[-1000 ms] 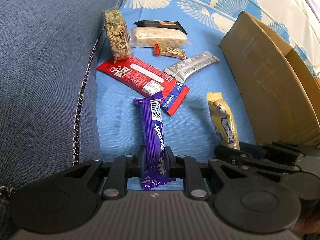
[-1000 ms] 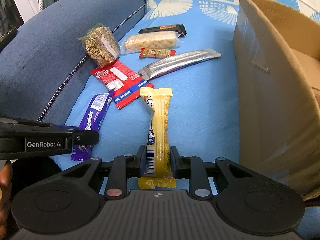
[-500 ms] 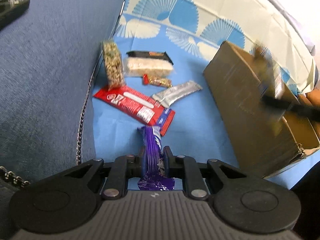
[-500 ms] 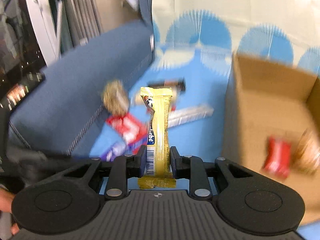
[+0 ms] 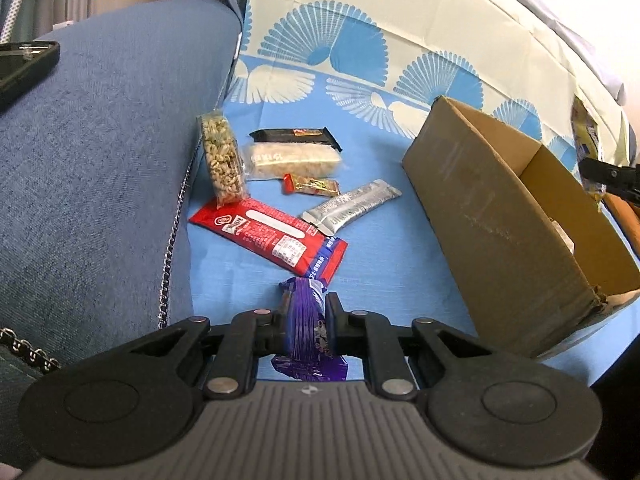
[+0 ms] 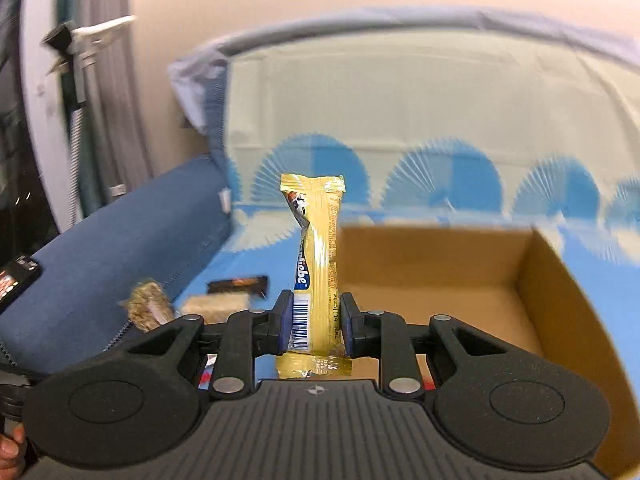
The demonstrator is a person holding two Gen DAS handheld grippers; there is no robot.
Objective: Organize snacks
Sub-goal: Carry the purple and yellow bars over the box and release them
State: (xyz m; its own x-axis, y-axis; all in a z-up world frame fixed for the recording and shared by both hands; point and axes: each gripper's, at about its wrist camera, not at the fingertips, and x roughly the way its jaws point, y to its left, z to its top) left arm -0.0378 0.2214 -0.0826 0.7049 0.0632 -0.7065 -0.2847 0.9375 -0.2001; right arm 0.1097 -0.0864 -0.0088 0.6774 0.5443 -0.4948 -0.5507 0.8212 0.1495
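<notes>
Left wrist view: nearest the lens, the left gripper (image 5: 307, 322) has its jaws clamped tight on a purple snack bar (image 5: 305, 316), whose crumpled wrapper sticks out both ahead of and behind the pads. Just beyond its tip lies a red packet (image 5: 269, 238) on the blue sheet (image 5: 392, 264), and touching the packet's far corner a silver bar (image 5: 352, 209). Farther off sit a small red-ended candy (image 5: 311, 185), a clear pack of pale rice cake (image 5: 294, 161), a black bar (image 5: 296, 135) behind it, and a bag of puffed grains (image 5: 223, 162) leaning at the edge of the blue cushion (image 5: 100, 168). A phone (image 5: 24, 66) rests on that cushion at far left. To the right stands the open cardboard box (image 5: 492, 216), with the other gripper's dark tip past its far side.

Right wrist view: the right gripper (image 6: 314, 326) is closed on a yellow snack bar (image 6: 316, 264), gripped near its lower end and standing upright between the pads. Behind it is the open cardboard box (image 6: 552, 292), its inside largely bare from this angle. The picture is blurred, with the loose snacks smeared at lower left.
</notes>
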